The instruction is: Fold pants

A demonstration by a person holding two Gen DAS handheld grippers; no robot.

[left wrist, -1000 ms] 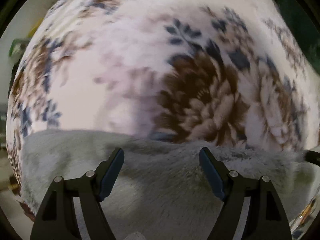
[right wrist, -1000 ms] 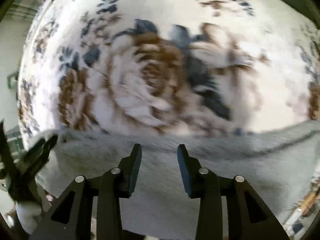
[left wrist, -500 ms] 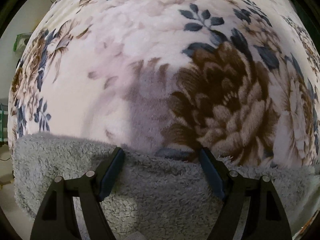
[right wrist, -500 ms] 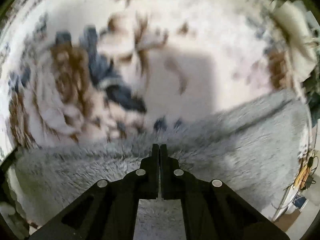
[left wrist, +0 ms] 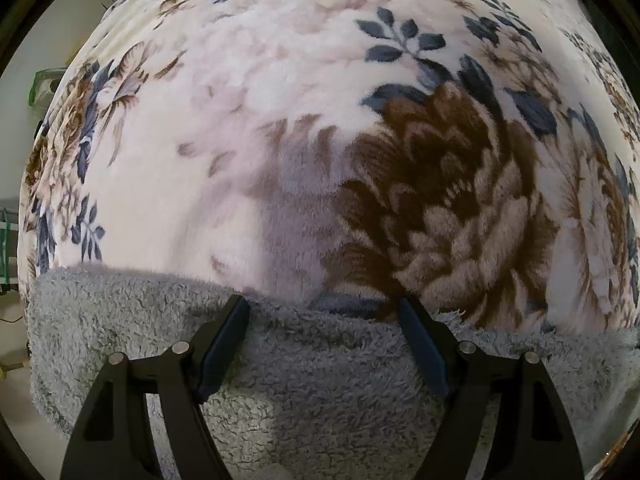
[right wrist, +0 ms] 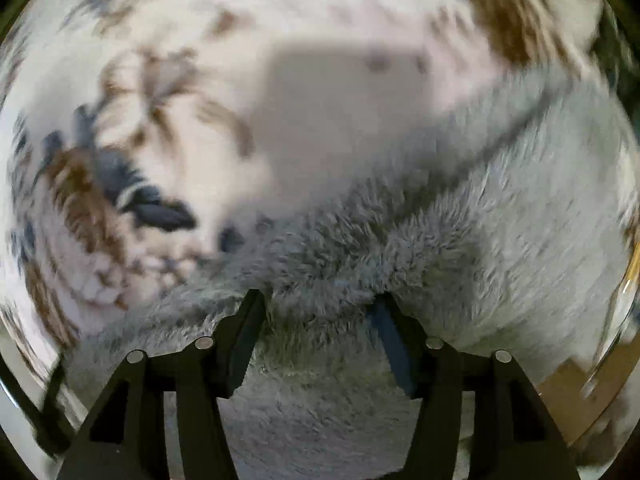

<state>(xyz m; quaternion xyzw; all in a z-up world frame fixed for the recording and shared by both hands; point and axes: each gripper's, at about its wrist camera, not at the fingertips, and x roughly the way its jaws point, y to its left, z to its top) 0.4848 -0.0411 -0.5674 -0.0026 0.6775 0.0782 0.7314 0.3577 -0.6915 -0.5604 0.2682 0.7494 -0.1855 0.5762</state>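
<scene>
Hovering over grey fleece pants point(left wrist: 320, 380) spread on a floral blanket point(left wrist: 280, 120), the left claw point(left wrist: 324, 312) is standing with its fingers well spread and nothing pinched between them, its tips sitting right at the garment's upper edge in the lower middle of the left wrist view. The pants are filling the lower third of that frame, with one end of the garment showing at lower left. In the right wrist view, the right claw point(right wrist: 320, 304) is opening over the same fluffy cloth point(right wrist: 460, 240), which is running from the bottom of the frame up toward the upper right; pile is bulging between its tips, but the pads are not pressing on it, and the picture is smeared by motion. A square shadow point(right wrist: 340, 100) is falling across the blanket in the upper middle of that view. The risks from here are looking plain enough: a claw closing at the boundary could be catching the plush blanket along with the pants, dragging the bedding into the fold; a shallow bite on long, slippery pile could be letting the edge slide out partway through a lift; and two grips taken unevenly along the edge could be leaving the fold skewed or bunched. Whether either claw is touching the cloth cannot be told from these views.
</scene>
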